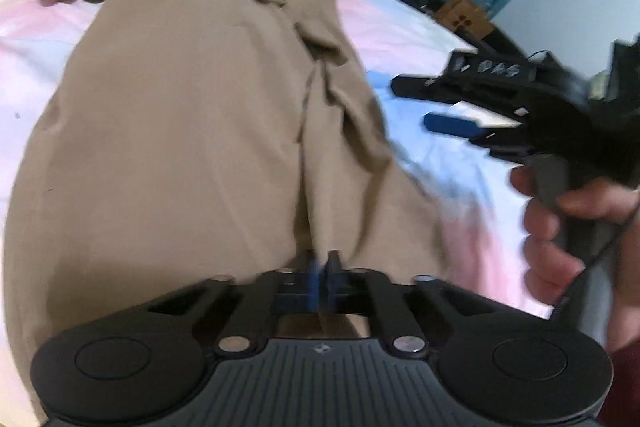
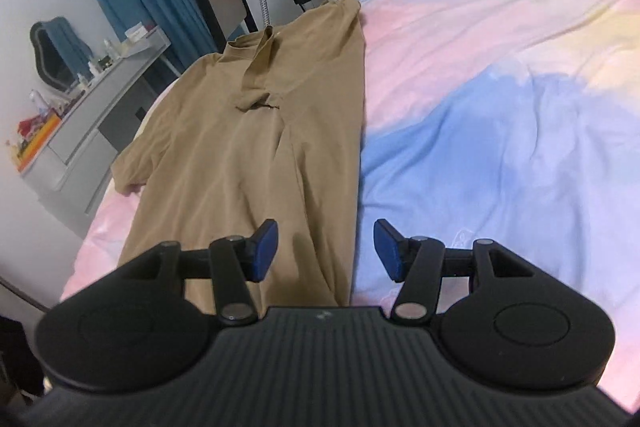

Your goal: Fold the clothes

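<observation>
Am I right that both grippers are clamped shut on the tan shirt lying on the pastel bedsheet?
Not quite. Only the left gripper is shut on the tan shirt. The right gripper is open, its jaws spread apart above the shirt's edge, as the right wrist view shows. The shirt does lie on the pastel bedsheet.

Left wrist view: the right gripper [image 1: 460, 107] is motion-blurred and cut off by the right edge. The tan shirt [image 1: 180, 127] hem is hidden behind the left gripper [image 1: 322, 275].
</observation>
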`<act>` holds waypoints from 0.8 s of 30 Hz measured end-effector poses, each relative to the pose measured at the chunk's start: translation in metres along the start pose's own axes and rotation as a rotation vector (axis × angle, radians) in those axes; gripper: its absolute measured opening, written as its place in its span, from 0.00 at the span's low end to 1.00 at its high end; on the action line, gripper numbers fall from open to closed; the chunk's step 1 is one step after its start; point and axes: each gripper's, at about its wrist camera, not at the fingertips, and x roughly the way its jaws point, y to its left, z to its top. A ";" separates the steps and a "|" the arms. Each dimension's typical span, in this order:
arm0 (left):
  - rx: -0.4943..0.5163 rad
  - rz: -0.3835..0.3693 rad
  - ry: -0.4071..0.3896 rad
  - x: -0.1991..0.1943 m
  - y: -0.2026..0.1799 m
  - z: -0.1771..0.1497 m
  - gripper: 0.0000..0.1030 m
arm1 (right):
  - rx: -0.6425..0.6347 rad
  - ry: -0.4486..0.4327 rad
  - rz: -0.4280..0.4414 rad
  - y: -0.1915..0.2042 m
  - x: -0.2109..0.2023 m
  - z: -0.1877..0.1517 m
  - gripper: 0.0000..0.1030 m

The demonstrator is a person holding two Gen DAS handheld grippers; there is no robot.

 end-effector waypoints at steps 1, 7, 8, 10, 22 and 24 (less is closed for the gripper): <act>-0.002 -0.033 -0.007 -0.003 -0.002 0.002 0.02 | 0.013 0.005 0.002 -0.003 0.000 0.000 0.55; -0.127 -0.176 0.072 0.002 0.006 -0.001 0.01 | 0.040 -0.020 0.007 -0.008 -0.007 0.004 0.55; -0.125 -0.154 0.096 0.008 0.007 -0.005 0.01 | 0.034 -0.026 0.008 -0.007 -0.007 0.005 0.55; -0.107 -0.097 0.139 0.021 0.009 -0.014 0.01 | 0.013 -0.030 0.022 -0.002 -0.005 0.005 0.55; 0.011 0.008 0.012 -0.029 0.021 0.000 0.56 | -0.024 -0.028 0.026 0.014 0.012 -0.003 0.55; -0.014 0.052 -0.035 -0.043 0.036 0.011 0.62 | -0.010 -0.061 0.015 0.012 0.008 -0.003 0.55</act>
